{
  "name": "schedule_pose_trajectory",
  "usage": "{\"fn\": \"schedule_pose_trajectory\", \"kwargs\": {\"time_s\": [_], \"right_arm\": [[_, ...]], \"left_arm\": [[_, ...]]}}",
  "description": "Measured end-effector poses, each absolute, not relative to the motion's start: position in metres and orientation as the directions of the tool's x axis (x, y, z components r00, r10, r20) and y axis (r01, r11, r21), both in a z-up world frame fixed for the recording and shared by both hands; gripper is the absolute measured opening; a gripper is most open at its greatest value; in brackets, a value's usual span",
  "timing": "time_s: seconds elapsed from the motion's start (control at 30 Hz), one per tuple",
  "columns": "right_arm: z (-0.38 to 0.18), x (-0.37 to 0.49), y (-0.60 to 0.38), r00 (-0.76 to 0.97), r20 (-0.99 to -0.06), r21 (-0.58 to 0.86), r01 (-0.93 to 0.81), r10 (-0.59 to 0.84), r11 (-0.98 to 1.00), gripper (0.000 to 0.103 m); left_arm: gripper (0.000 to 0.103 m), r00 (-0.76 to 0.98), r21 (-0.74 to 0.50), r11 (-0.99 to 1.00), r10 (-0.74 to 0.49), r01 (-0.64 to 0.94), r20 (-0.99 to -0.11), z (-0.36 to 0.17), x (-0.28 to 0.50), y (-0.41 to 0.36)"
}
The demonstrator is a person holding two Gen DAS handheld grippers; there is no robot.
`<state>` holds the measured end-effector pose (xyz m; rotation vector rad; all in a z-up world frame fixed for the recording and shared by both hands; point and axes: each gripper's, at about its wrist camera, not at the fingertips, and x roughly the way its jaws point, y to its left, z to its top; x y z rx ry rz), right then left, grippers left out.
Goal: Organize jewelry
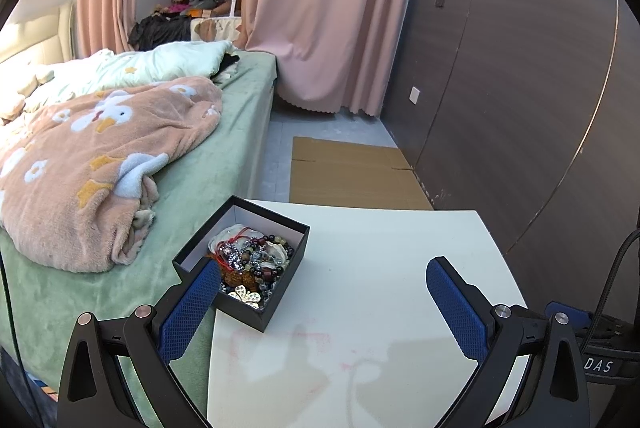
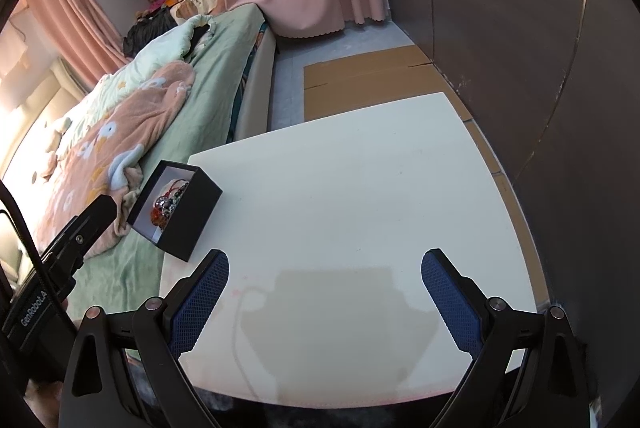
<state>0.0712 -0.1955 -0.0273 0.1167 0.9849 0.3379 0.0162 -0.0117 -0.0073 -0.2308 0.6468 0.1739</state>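
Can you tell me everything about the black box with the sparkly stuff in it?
The black box is small, square and open, with no lid on it, and looks like stiff card, pale inside. It sits upright at the left edge of the white table, next to the bed. It is heaped with tangled jewelry: dark and silver beads, red cord and a gold flower-shaped piece. The left gripper is open close by it; one blue finger overlaps its near corner, contact unclear.
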Motion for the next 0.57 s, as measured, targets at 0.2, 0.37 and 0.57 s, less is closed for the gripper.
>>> {"fn": "schedule_pose_trajectory", "kwargs": {"time_s": [0.2, 0.37, 0.57], "right_arm": [[-0.0271, 0.0716, -0.1963, 0.505, -0.796, 0.250, -0.228, 0.334, 0.941, 0.097], [-0.0274, 0.0717, -0.1963, 0.505, -0.797, 0.249, -0.226, 0.332, 0.942, 0.097], [-0.0285, 0.0732, -0.1988, 0.502, -0.799, 0.255, -0.217, 0.332, 0.942, 0.097]], "left_arm": [[0.102, 0.804, -0.161, 0.960, 0.092, -0.228, -0.587, -0.0040, 0.0131, -0.0127], [0.102, 0.806, -0.158, 0.962, 0.092, -0.224, -0.585, -0.0030, 0.0122, -0.0120], [0.102, 0.799, -0.159, 0.961, 0.091, -0.228, -0.594, -0.0035, 0.0129, -0.0110]]}}
